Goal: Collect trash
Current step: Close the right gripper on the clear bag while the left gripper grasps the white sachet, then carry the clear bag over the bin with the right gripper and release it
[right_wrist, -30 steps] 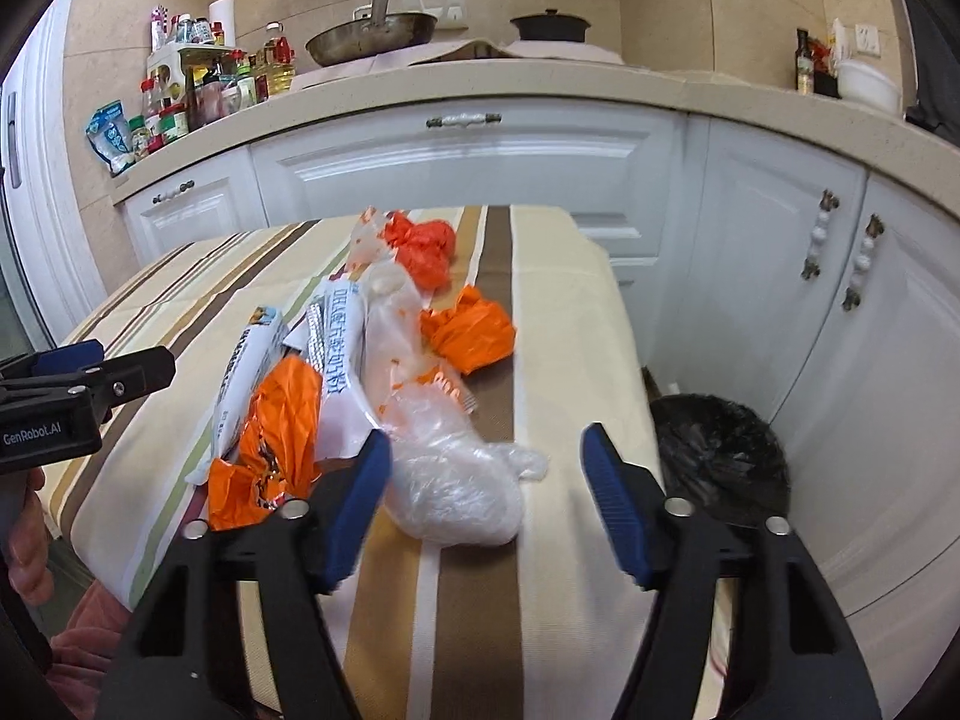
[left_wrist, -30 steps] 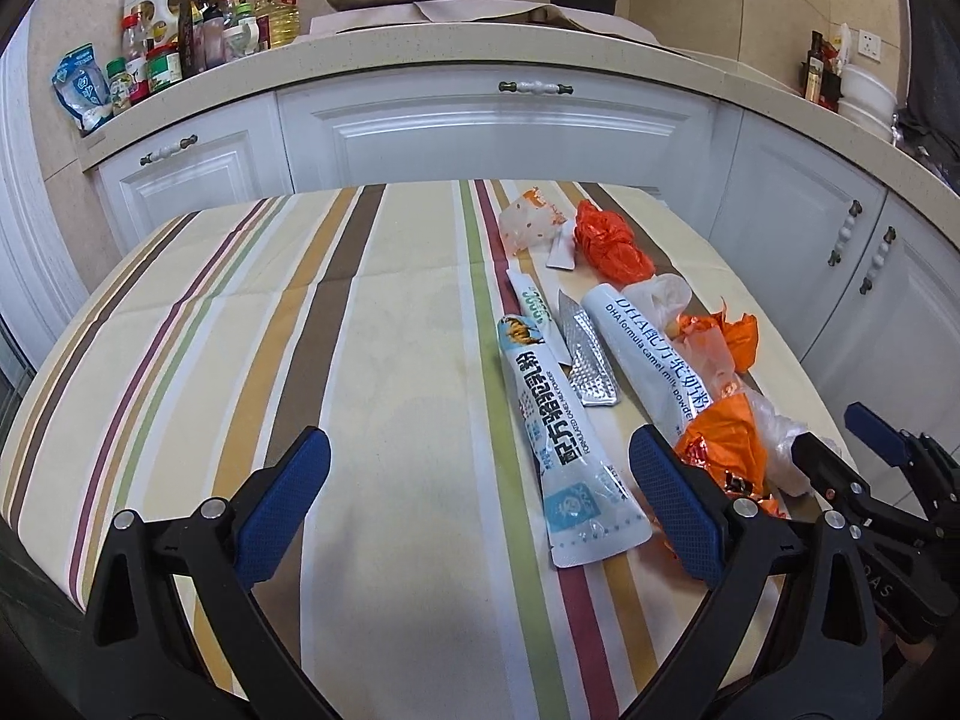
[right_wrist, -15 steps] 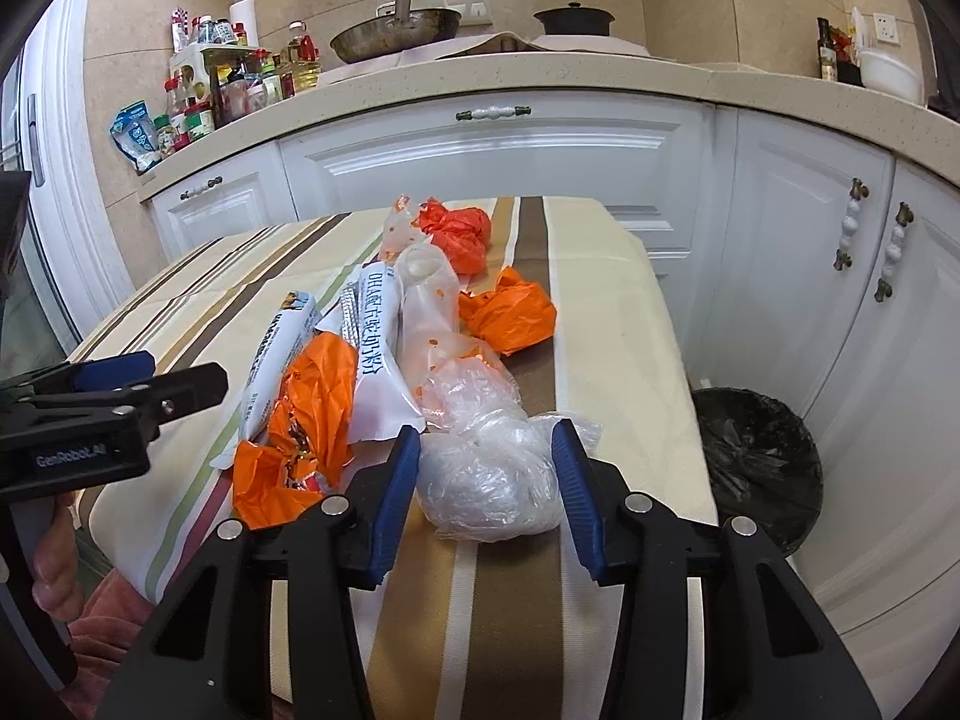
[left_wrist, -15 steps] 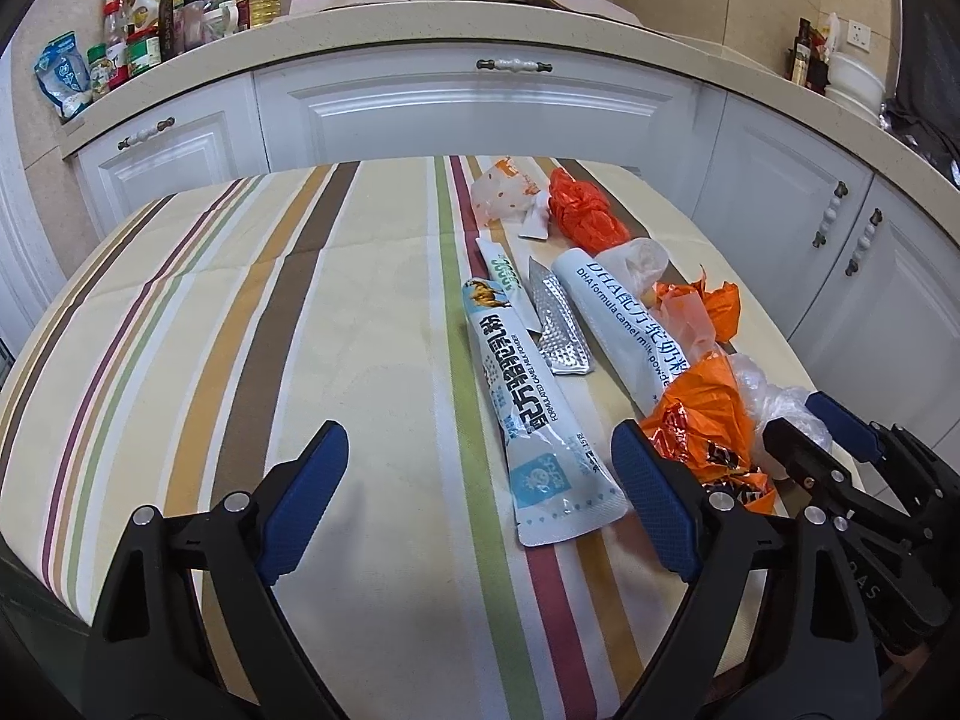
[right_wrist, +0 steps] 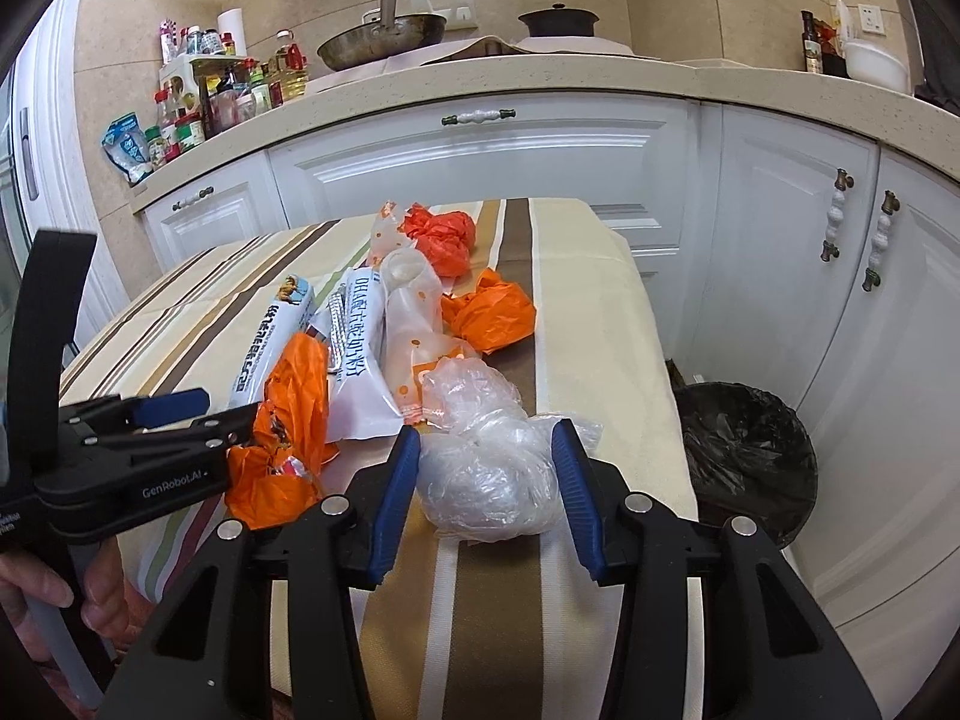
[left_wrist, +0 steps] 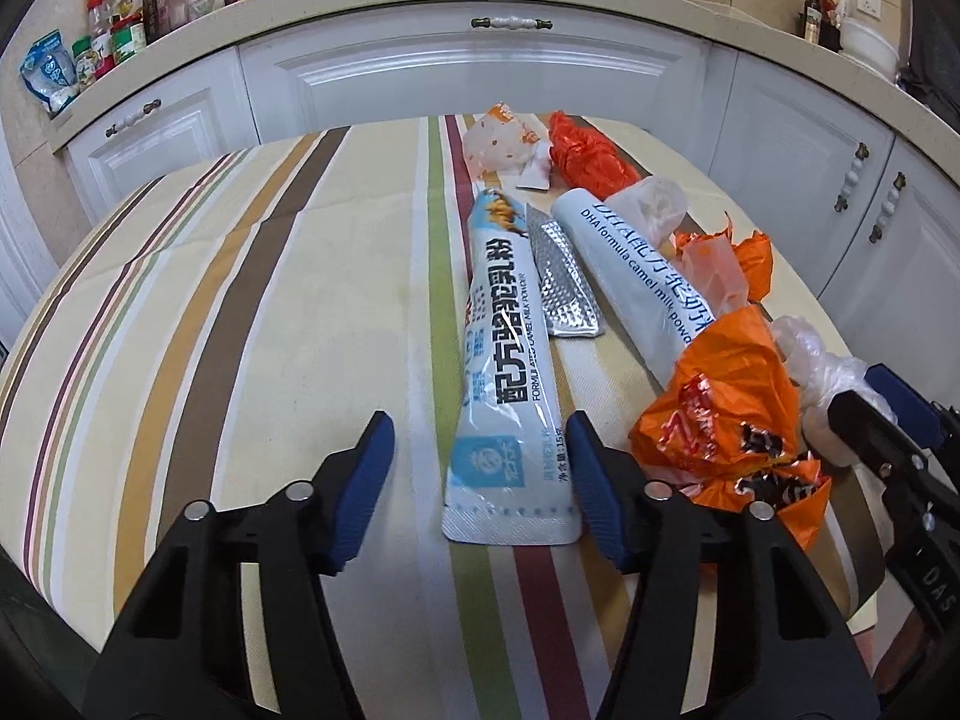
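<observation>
Trash lies along the right side of a striped tablecloth [left_wrist: 240, 312]. My right gripper [right_wrist: 486, 474] is closed on a crumpled clear plastic bag [right_wrist: 489, 474], both pads touching its sides at the table's near edge. My left gripper [left_wrist: 480, 456] is open, its jaws on either side of the bottom end of a white and blue milk powder sachet [left_wrist: 507, 360], not gripping it. Beside it lie a silver foil strip [left_wrist: 564, 282], a second white sachet [left_wrist: 636, 276], and an orange wrapper [left_wrist: 726, 420]. More orange bags [right_wrist: 492, 312] lie farther back.
A black-lined trash bin [right_wrist: 744, 456] stands on the floor right of the table. White cabinets [right_wrist: 480, 168] and a counter with a pan [right_wrist: 384, 42] and bottles [right_wrist: 198, 102] run behind. The left gripper shows at the right wrist view's left edge [right_wrist: 150, 426].
My right gripper's jaws have closed from wide open onto the clear plastic bag. My left gripper has moved right and forward and narrowed around the sachet's end.
</observation>
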`<action>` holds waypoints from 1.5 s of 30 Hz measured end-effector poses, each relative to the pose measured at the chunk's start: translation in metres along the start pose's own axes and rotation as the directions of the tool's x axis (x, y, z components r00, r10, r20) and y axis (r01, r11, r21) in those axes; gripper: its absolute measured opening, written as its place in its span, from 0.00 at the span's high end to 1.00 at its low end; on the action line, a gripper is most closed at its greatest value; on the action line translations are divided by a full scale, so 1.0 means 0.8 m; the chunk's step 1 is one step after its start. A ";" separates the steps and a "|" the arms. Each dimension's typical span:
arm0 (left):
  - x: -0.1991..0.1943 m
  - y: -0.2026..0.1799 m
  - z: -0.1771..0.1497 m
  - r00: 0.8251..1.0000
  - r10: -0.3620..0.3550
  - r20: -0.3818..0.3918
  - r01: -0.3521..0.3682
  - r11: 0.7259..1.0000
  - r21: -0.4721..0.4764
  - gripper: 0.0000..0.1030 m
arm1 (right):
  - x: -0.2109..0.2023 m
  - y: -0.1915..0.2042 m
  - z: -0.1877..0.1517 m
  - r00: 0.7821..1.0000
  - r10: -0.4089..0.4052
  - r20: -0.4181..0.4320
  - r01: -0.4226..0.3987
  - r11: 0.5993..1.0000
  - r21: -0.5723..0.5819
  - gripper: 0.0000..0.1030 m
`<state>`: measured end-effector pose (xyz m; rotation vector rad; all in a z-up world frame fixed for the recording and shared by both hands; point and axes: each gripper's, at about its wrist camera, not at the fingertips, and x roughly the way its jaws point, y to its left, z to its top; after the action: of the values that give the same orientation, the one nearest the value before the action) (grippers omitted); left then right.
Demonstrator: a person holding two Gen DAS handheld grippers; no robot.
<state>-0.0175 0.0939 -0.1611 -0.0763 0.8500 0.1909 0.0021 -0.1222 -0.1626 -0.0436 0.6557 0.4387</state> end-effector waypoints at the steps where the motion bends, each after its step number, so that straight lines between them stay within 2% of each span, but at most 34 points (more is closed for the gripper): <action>1: -0.001 0.001 -0.001 1.000 -0.002 0.001 0.002 1.000 0.003 0.55 | 0.000 0.000 0.000 1.000 -0.001 0.001 0.001 1.000 0.002 0.56; 2: -0.001 0.002 -0.002 1.000 -0.006 0.002 0.006 1.000 0.005 0.61 | 0.001 0.000 -0.001 1.000 -0.001 0.000 0.001 1.000 0.002 0.56; 3: -0.002 0.003 -0.003 1.000 -0.009 0.002 0.009 1.000 0.005 0.61 | 0.001 0.000 -0.002 1.000 -0.001 0.001 0.001 1.000 0.002 0.56; 12: -0.012 0.013 -0.006 1.000 -0.013 0.013 0.013 1.000 -0.005 0.62 | -0.001 -0.001 -0.001 1.000 -0.002 0.010 0.002 1.000 0.003 0.56; 21: -0.042 0.015 0.000 0.997 0.001 0.072 -0.001 1.000 -0.008 0.62 | -0.012 -0.004 0.003 0.999 -0.031 0.044 0.031 0.999 -0.003 0.56; 28: -0.056 0.006 0.011 0.995 -0.027 0.098 0.026 1.000 0.006 0.62 | -0.028 -0.016 0.010 0.994 -0.073 0.080 0.072 0.997 0.014 0.57; 37: -0.069 -0.056 0.040 0.980 -0.151 0.128 0.138 0.985 0.106 0.62 | -0.050 -0.064 0.016 0.972 -0.201 0.121 0.195 0.979 0.060 0.57; 39: -0.068 -0.078 0.048 0.975 -0.189 0.118 0.174 0.976 0.128 0.62 | -0.054 -0.080 0.018 0.965 -0.231 0.127 0.223 0.972 0.075 0.57; 45: -0.055 -0.159 0.066 0.965 -0.242 0.103 0.219 0.956 0.198 0.62 | -0.064 -0.139 0.025 0.941 -0.309 0.139 0.293 0.948 0.127 0.57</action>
<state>0.0183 -0.0291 -0.0943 0.0110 0.7224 -0.1030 0.0230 -0.2394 -0.1266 -0.0095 0.5046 0.1091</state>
